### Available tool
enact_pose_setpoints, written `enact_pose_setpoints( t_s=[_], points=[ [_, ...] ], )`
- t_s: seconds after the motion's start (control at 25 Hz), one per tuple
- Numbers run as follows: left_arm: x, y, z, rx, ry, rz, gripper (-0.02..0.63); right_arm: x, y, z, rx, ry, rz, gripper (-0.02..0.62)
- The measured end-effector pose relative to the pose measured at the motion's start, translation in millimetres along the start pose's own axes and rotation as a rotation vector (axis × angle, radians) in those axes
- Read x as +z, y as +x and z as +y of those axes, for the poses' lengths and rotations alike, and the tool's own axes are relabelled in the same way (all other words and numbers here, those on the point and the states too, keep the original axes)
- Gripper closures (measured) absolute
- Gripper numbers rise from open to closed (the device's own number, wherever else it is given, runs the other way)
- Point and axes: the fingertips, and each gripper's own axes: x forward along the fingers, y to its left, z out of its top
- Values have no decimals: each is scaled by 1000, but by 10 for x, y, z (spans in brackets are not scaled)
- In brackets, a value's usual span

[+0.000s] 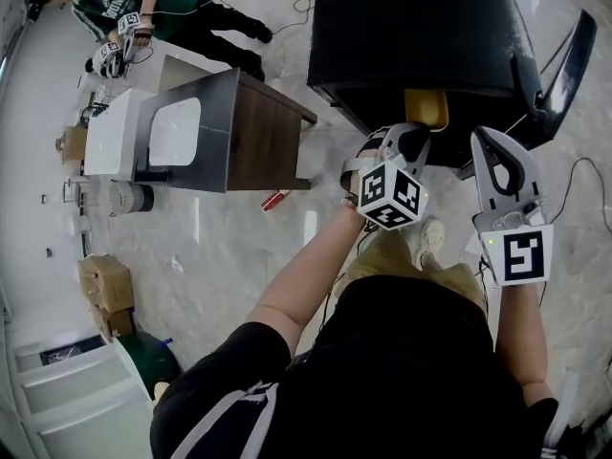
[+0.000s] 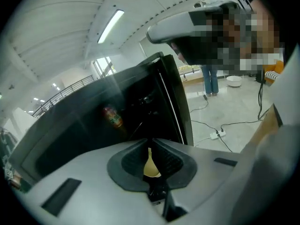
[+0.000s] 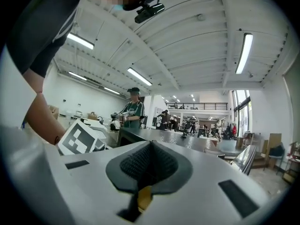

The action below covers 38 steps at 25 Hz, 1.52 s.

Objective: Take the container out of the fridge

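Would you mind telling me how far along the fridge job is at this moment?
Done: the fridge door stands open. In hand: nothing; the left claw and right claw are both shut and empty, in front of the fridge. Left: gripping what looks like the yellow container at the opening and lifting it out.

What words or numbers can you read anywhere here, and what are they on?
No text reads clearly.
Far person's green shirt: white print, too blurred to read.
Bottle in the fridge: label too blurred to read.
Marker cubes: square patterns only, no words.
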Motion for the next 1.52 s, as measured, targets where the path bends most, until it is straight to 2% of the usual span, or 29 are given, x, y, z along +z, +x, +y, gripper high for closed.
enact_pose_setpoints(
  t_s=[0.04, 0.12, 0.16, 0.44, 0.76, 0.96, 1.52],
  points=[
    [-39, 59, -37, -13, 11, 12, 578, -14, -1, -3, -1, -4, 6, 560],
    [-133, 186, -124, -50, 26, 38, 492, -36, -3, -10, -6, -7, 15, 560],
    [-182, 247, -163, -65, 33, 49, 485, -45, -4, -13, -9, -9, 16, 560],
    [-527, 593, -262, -93, 119, 122, 486, -158, -23, -32, -30, 4, 44, 560],
    [-837, 958, -347, -165, 192, 202, 486, -241, 8, -37, -45, 19, 66, 560],
    [-985, 1154, -433, -203, 266, 236, 486, -269, -9, -56, -69, 3, 91, 560],
    [-1444, 1675, -555, -314, 361, 325, 491, -567, -139, -267, -169, 16, 179, 560]
  ],
)
